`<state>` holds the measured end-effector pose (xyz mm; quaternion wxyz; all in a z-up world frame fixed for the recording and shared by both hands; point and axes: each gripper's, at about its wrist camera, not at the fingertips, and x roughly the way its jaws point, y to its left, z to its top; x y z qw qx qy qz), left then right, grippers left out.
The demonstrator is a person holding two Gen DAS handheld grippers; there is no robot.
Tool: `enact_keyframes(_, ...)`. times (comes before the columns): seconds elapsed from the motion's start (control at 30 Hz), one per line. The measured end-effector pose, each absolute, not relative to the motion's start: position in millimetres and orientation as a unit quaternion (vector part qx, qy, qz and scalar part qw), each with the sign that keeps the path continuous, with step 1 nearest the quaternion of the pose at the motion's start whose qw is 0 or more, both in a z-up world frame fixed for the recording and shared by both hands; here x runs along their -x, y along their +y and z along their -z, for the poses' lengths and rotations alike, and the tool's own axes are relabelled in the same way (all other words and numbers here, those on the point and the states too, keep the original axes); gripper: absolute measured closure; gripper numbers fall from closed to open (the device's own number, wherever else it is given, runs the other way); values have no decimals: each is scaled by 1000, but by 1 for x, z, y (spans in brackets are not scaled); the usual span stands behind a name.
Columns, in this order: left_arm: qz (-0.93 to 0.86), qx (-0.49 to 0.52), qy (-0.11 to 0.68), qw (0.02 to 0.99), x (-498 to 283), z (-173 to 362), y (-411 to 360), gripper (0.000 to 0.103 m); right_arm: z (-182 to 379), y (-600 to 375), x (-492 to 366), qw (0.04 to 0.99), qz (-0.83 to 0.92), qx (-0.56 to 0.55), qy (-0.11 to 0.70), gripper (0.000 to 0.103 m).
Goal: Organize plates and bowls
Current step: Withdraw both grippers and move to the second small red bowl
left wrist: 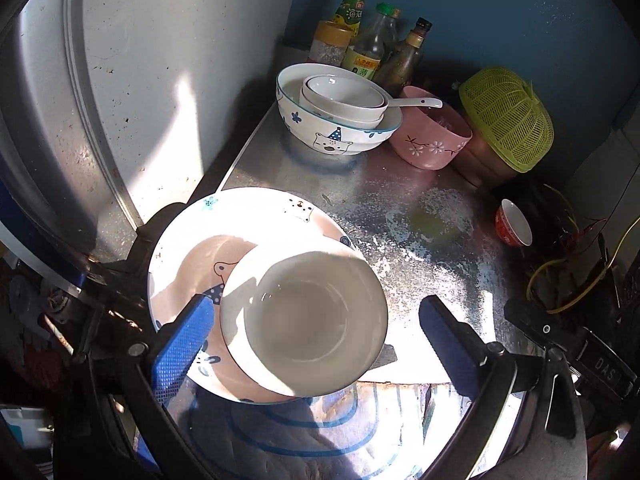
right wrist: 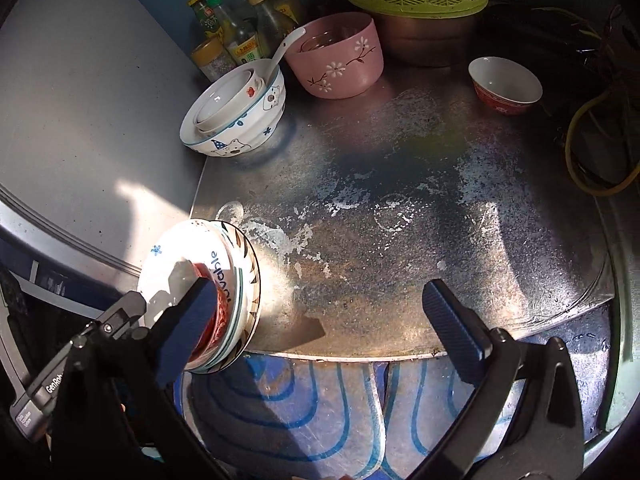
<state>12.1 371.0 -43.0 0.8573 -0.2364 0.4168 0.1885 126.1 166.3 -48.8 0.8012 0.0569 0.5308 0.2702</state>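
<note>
Blue-padded jaws fill the foreground of both wrist views, and both pairs are seen spread wide. Between the pads of the left gripper [left wrist: 316, 344] a small white bowl [left wrist: 306, 324] is framed, sitting inside a bear-print plate [left wrist: 188, 236] at the near edge of the metal worktop [left wrist: 400, 200]; whether either pad touches the bowl cannot be told. From the right wrist view the same pile is seen side-on as a stack of dishes [right wrist: 224, 292], with the right gripper [right wrist: 324, 332] held open beside it over bare metal, nothing between its pads.

Further back, a bear-print bowl [left wrist: 332, 136] with smaller bowls nested inside is seen, a pink flowered bowl [left wrist: 432, 140] with a spoon [left wrist: 416, 102] just beside it, then a small red bowl [left wrist: 514, 222] off to the right. Bottles [left wrist: 372, 44] and a green basket [left wrist: 508, 120] close out the far corner.

Stacking appears to be the step in hand. A likely next move: the red bowl is collected by the right gripper, which calls for a reach across and a firm pinch on its rim.
</note>
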Motion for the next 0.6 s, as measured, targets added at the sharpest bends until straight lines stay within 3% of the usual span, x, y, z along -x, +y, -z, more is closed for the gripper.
enact_keyframes(0.6, -129, 200, 438, 867, -69, 44, 305, 1, 50, 99, -151, 812, -225, -88, 531, 0)
